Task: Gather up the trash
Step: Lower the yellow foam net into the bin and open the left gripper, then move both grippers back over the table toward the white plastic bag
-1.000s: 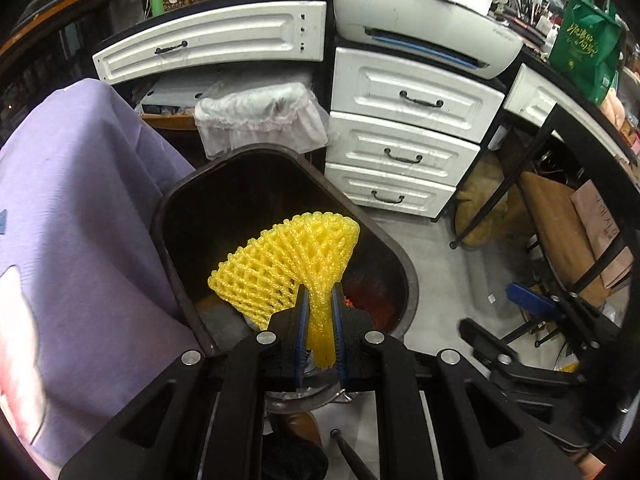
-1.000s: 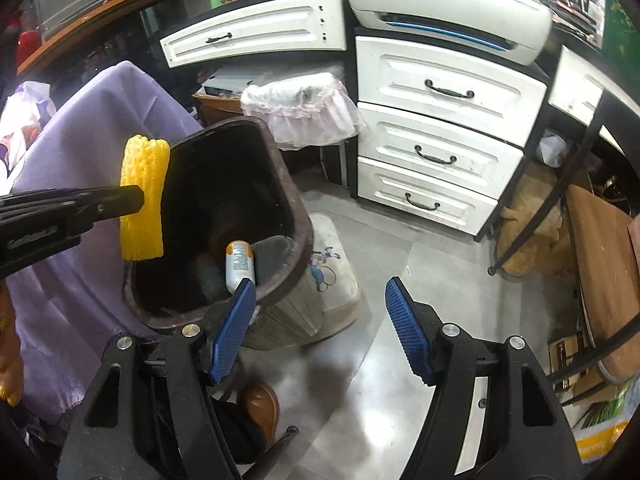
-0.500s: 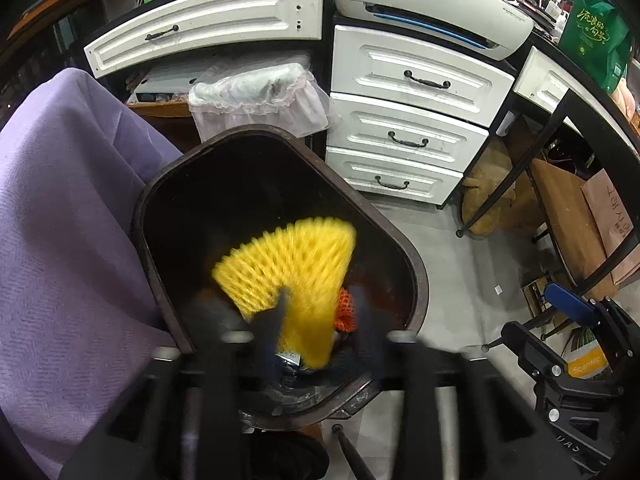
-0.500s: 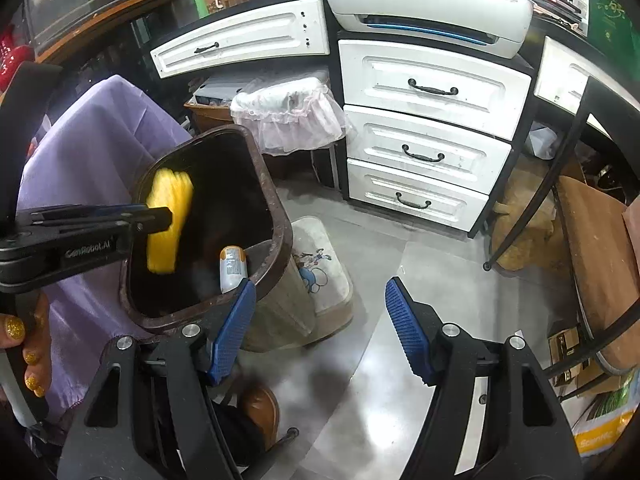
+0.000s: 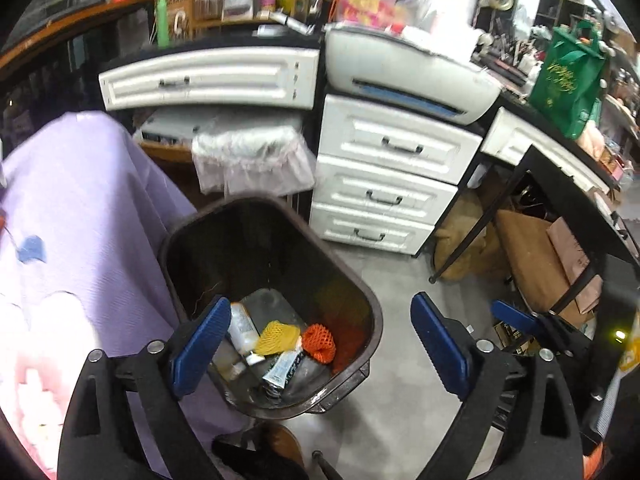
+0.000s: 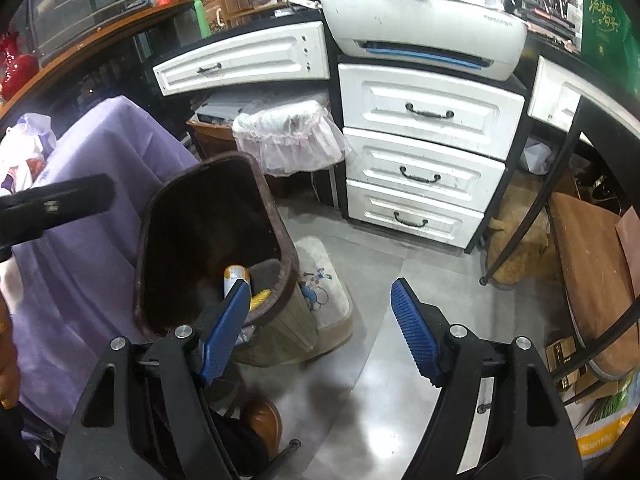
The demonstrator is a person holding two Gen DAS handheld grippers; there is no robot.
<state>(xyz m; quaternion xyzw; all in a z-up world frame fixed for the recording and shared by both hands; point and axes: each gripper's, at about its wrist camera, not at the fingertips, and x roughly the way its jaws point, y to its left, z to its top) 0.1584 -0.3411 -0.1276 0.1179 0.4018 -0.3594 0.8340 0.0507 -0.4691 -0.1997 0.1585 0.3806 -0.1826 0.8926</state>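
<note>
Yellow net point(image 5: 277, 332) lying at bin point(image 5: 370, 304) bottom, straight below left gripper point(image 5: 318, 344), jaws wide apart, empty. Right gripper point(image 6: 320, 330) beside bin, also apart, empty.

I see a white drawer unit point(image 6: 424, 152) with three dark-handled drawers standing on the grey floor point(image 6: 384, 264). A white printer point(image 6: 424, 36) sits on top of it. A purple cloth point(image 5: 80, 216) hangs at left. A green bag point(image 5: 568, 76) rests on the worktop point(image 5: 532, 120) at right. A brown shoe point(image 6: 262, 420) shows below.
</note>
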